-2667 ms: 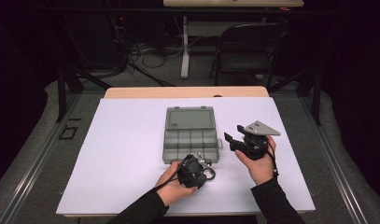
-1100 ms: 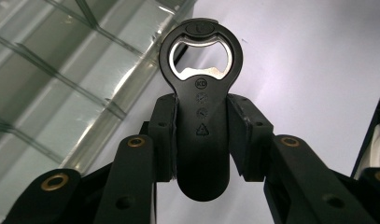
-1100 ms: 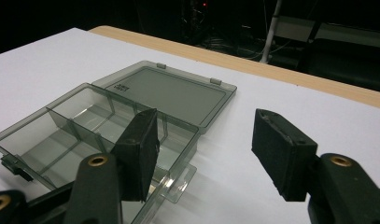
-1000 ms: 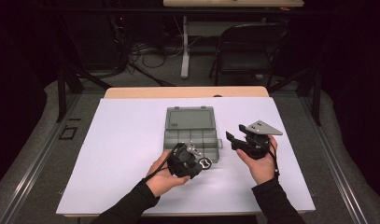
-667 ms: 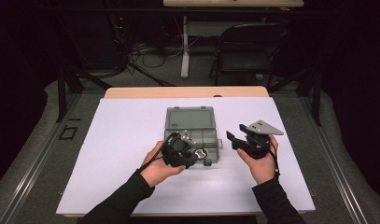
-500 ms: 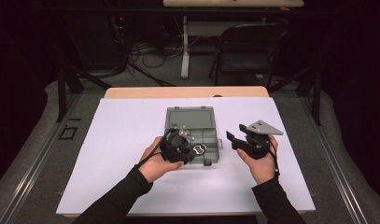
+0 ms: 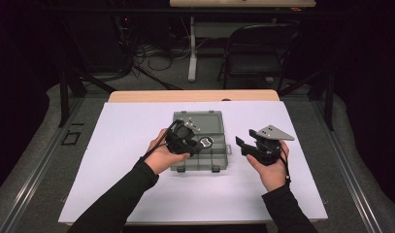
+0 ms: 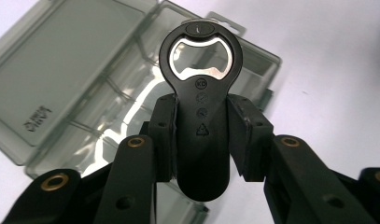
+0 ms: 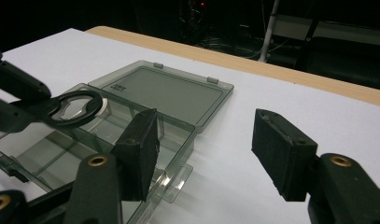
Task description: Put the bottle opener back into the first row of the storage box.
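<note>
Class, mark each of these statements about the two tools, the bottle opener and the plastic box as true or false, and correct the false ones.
1. The left tool grips a black bottle opener. True.
2. The organiser box is closed. False: its lid lies open flat on the white table.
3. The right tool holds the lid. False: its jaws are open and hold nothing.
4. The opener is held above the box. True.
</note>
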